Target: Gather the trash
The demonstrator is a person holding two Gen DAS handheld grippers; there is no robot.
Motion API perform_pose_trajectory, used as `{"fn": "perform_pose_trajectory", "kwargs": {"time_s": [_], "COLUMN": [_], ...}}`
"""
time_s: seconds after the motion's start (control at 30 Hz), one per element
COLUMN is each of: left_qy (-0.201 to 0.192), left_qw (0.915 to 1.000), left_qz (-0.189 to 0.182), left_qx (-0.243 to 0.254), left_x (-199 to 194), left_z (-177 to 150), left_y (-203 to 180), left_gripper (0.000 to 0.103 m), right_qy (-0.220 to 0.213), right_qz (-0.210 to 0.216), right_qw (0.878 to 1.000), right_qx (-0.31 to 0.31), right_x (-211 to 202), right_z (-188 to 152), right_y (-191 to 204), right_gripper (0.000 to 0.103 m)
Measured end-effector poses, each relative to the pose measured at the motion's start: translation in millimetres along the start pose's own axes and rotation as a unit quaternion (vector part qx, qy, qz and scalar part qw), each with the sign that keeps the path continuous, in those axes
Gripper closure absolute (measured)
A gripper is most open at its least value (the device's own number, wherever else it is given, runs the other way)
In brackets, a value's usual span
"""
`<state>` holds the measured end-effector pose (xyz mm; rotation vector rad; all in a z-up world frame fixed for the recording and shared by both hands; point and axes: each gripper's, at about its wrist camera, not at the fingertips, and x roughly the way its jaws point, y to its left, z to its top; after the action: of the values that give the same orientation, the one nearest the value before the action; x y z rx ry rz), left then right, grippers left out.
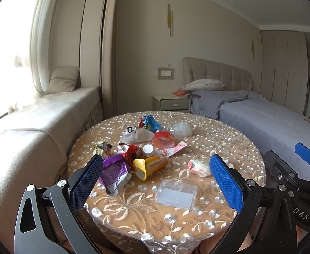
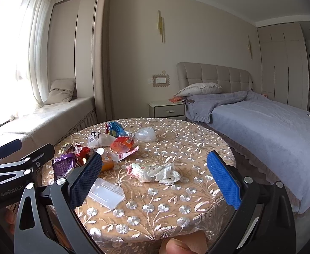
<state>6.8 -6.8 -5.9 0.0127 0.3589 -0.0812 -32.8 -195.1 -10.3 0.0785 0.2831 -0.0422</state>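
Observation:
Trash lies on a round table point(image 1: 133, 216) with a gold embroidered cloth. In the left wrist view I see a purple wrapper point(image 1: 113, 172), a yellow-orange bottle point(image 1: 150, 166), a red wrapper point(image 1: 129, 150), a clear plastic box point(image 1: 177, 193) and a crumpled tissue point(image 1: 199, 167). My left gripper point(image 1: 156, 183) is open and empty above the table's near edge. My right gripper point(image 2: 156, 180) is open and empty, with the tissue point(image 2: 155, 172) and the clear box point(image 2: 106, 192) between its fingers in view. The right gripper also shows at the right edge of the left wrist view point(image 1: 286, 169).
A red-orange cup point(image 1: 164, 138), a blue wrapper point(image 1: 149, 122) and a clear crumpled plastic piece point(image 1: 180, 129) lie farther back on the table. A bed point(image 2: 271, 127) stands to the right, a nightstand point(image 2: 167, 109) behind, a window bench point(image 1: 38, 122) to the left.

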Motion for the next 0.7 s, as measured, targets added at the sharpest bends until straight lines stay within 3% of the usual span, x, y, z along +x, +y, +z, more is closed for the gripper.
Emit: {"fn": "perform_pose_trajectory", "kwargs": {"time_s": [0.7], "left_qy": [0.009], "left_qw": [1.0], "left_qz": [0.002], "left_qx": [0.002], "left_x": [8.2], "left_z": [-0.6], "left_y": [-1.0], "left_gripper": [0.004], "right_qy": [-0.001], "right_qz": [-0.002], "right_qw": [1.0], "right_qx": [-0.003], "right_x": [1.8], "right_z": [-2.0], "right_y": [-0.6], "right_gripper": [0.004]}}
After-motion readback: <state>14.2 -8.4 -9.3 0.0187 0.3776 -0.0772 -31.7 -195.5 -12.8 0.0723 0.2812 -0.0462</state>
